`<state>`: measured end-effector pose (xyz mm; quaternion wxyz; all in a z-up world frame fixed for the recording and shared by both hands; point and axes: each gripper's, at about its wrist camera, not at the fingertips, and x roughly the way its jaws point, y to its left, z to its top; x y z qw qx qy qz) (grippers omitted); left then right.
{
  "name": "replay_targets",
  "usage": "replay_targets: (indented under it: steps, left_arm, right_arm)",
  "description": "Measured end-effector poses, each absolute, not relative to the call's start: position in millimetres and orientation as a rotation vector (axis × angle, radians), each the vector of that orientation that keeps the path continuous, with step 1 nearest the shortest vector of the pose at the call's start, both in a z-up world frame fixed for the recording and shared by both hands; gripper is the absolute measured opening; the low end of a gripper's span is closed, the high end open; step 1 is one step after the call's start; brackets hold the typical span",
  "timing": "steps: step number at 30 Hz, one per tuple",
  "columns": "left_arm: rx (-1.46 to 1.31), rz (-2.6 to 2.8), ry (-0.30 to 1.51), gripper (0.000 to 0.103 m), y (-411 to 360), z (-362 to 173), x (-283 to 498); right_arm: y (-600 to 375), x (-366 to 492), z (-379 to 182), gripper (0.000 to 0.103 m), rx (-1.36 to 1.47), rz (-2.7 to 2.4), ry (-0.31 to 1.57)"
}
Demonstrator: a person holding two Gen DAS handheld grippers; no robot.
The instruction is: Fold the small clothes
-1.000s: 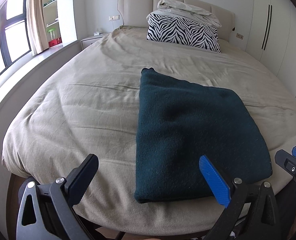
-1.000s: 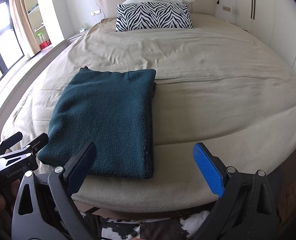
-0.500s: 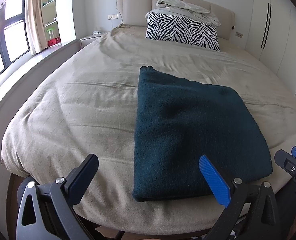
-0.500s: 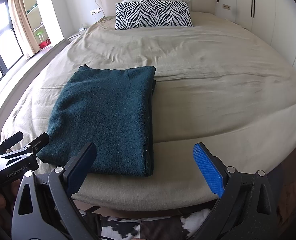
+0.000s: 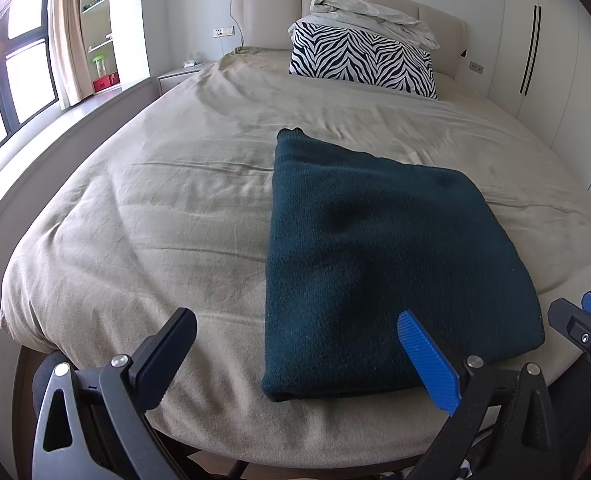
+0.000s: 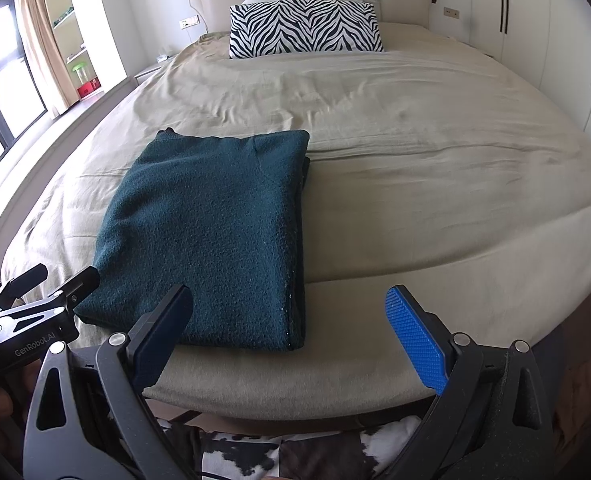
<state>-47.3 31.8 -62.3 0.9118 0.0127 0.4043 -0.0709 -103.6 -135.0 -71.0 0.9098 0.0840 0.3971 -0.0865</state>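
Dark teal sweater is lying folded near the bed's foot edge. Left gripper and right gripper are hovering apart, empty. Layers probably loose along the right edge; pinching only the top one risks undoing the fold.

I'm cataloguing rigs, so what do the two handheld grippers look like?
Both match: black triangular frames with cut-outs and silver rivets. On each, the left gripper and the right gripper, one finger is black, the other has a ribbed blue pad. The left one's side reads "GenRobot.AI". No cables or sleeves are visible.
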Motion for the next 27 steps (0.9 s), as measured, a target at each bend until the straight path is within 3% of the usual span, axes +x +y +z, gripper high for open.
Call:
replay_targets:
  steps: [27]
  left_arm:
    - [0.028, -0.155, 0.842, 0.103, 32.1, -66.1, -46.3]
  right_arm:
    - [-130.9, -105.5, -77.3, 0.099, 0.176, -0.179, 0.826]
